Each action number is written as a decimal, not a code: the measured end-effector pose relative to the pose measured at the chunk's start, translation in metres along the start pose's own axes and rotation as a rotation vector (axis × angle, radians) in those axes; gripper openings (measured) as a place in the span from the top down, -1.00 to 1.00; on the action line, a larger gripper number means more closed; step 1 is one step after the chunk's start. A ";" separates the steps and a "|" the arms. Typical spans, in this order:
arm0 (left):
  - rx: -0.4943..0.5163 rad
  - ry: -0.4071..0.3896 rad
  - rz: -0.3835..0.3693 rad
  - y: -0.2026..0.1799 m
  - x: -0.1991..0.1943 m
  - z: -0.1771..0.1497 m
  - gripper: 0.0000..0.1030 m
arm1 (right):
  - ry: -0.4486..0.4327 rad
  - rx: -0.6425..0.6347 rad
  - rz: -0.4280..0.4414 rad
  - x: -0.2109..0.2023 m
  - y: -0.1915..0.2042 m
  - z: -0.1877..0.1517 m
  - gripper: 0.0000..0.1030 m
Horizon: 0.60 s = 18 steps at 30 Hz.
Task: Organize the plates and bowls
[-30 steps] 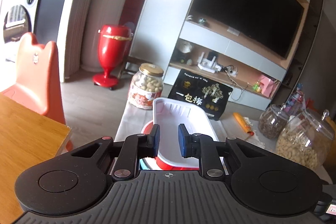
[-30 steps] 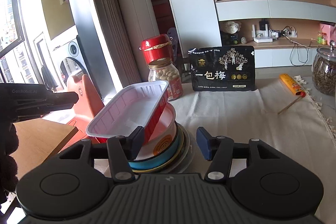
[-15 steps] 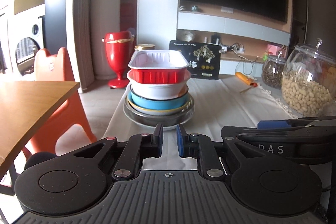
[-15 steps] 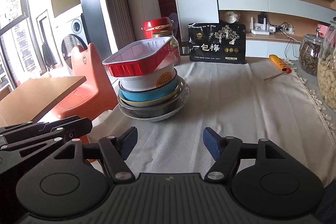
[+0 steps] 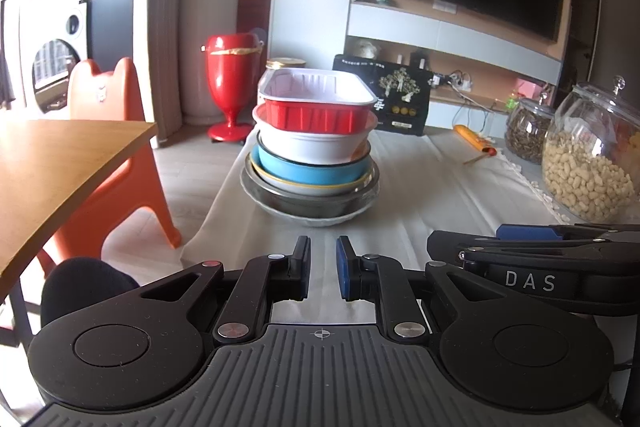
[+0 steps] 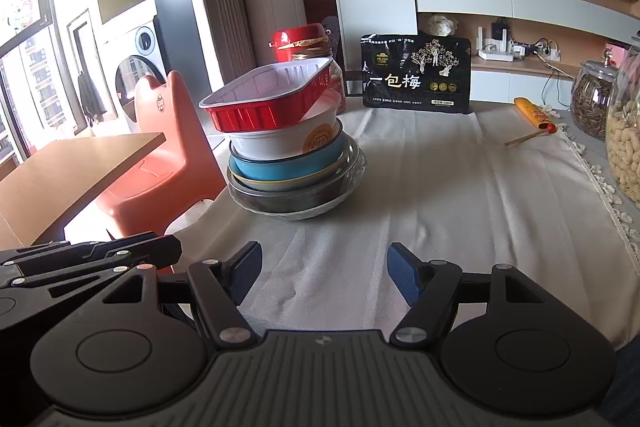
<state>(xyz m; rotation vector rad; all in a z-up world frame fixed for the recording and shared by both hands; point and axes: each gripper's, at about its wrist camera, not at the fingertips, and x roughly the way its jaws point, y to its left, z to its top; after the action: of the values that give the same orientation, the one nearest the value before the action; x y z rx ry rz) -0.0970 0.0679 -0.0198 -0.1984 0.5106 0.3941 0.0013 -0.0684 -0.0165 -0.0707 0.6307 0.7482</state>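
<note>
Both grippers backed off from stack; red tray (image 5: 316, 107) now sits free on top, left gripper (image 5: 323, 267) jaws together, right gripper (image 6: 323, 273) apart empty, stacking looks done

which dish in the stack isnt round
The red foil tray on top: it is rectangular with a white inside, while the white bowl, blue bowl and the dishes beneath are round.
</note>
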 end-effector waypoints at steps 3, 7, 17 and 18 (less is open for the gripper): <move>-0.001 0.001 0.000 0.001 0.001 0.000 0.67 | 0.004 -0.004 0.001 0.001 0.001 0.001 -0.36; -0.001 0.002 0.000 0.001 0.000 0.000 0.67 | 0.006 -0.007 0.002 0.002 0.001 0.000 -0.36; -0.003 0.025 -0.001 0.001 0.001 -0.002 0.67 | 0.007 -0.010 0.003 0.001 0.002 0.000 -0.36; -0.004 0.028 -0.001 0.001 0.001 -0.002 0.67 | 0.008 -0.010 0.003 0.001 0.002 0.000 -0.36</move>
<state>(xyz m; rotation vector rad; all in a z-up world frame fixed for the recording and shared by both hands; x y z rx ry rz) -0.0972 0.0689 -0.0223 -0.2080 0.5378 0.3921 0.0008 -0.0666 -0.0166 -0.0816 0.6347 0.7547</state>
